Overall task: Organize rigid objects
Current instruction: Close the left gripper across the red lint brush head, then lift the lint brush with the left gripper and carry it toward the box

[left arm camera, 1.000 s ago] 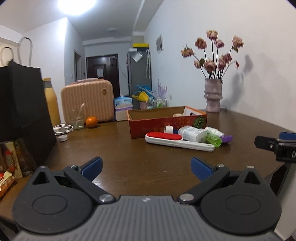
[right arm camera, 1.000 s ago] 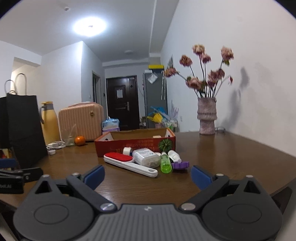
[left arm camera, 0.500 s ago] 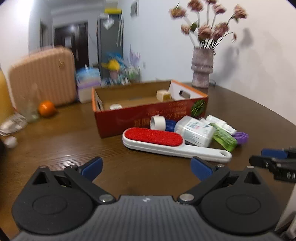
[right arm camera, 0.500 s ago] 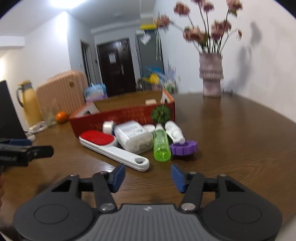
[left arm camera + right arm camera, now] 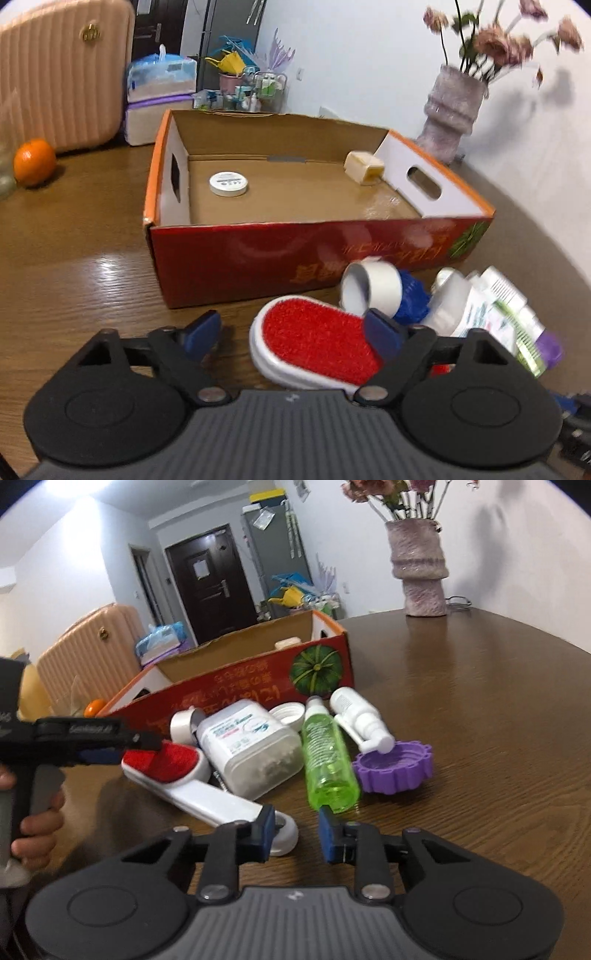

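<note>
Lint brush (image 5: pixel 314 341) flat on the counter (image 5: pixel 74 280) before the box (image 5: pixel 258 254), red head under the left tongs (image 5: pixel 291 330), handle toward the right tongs (image 5: pixel 295 829). Left jaws half-wide, just been closing, gripping nothing; right jaws narrow, just been closing, empty beside the handle's end.

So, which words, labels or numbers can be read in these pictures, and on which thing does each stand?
None reads clearly.
Red cardboard box: large printed characters, upside down, illegible.
White square container: label blurred.
Green bottle: fine print too small.
Left gripper: white lettering on its side, blurred.
Round white tin: print too small.
</note>
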Available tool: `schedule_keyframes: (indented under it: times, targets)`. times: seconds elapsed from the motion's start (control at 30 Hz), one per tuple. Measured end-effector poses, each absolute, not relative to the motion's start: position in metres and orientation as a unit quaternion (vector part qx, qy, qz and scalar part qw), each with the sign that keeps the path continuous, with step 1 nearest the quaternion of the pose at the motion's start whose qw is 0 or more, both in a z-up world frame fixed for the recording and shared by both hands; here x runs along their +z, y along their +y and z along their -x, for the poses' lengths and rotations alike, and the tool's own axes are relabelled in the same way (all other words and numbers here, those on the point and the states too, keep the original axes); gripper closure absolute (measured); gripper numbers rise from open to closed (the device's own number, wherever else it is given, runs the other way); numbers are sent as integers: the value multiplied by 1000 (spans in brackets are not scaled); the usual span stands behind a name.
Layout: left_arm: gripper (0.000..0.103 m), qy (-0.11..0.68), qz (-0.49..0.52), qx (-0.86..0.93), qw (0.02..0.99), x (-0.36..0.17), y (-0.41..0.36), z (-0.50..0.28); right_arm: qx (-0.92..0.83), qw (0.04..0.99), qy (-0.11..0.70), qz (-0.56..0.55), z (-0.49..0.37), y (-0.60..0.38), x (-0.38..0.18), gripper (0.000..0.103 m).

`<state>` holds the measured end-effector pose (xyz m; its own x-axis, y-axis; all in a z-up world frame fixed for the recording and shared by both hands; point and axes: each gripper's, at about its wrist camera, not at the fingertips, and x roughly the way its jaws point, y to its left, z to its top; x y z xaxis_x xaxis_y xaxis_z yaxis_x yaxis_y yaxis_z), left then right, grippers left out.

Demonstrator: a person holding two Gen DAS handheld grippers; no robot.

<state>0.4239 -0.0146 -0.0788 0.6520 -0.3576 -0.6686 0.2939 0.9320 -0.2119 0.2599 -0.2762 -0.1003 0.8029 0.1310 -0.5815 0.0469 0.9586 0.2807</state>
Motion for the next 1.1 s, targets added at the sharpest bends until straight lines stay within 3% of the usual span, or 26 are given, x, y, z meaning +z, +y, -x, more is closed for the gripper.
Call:
schedule_keyframes:
  times: [0.07, 0.17, 0.3, 0.57, 0.6, 0.63, 0.7, 0.8, 1.1]
  targets:
    - [36, 378, 57, -200, 902, -79, -11, -424, 24, 939, 315, -134, -261, -274, -101, 79]
    - [40, 376, 63, -202, 902, -78, -9, -419, 26, 938, 318, -132, -263, -276, -100, 91]
    - [43, 386, 70, -182, 902, -74, -3, -392, 27, 939, 319, -122, -266, -275, -97, 92]
    - [45, 377, 105, -142, 909, -71, 19, -287, 57, 940, 316, -116, -255, -288, -98, 91]
    - [42, 376, 101, -143, 910, -70, 18, -285, 61, 939, 316, -119, -255, -289, -98, 89]
    - [32, 379, 96, -148, 908, -71, 17, -287, 63, 938, 317, -121, -255, -290, -98, 89]
    - [29, 393, 106, -165, 898, -76, 17, -295, 67, 938, 322, -108, -257, -288, -96, 89]
    - [30, 395, 129, -170, 894, -80, 21, -304, 76, 938, 326, -93, -261, -287, -95, 89]
    - [41, 369, 156, -157, 903, -82, 27, -283, 103, 914, 347, -184, -271, -313, -100, 91]
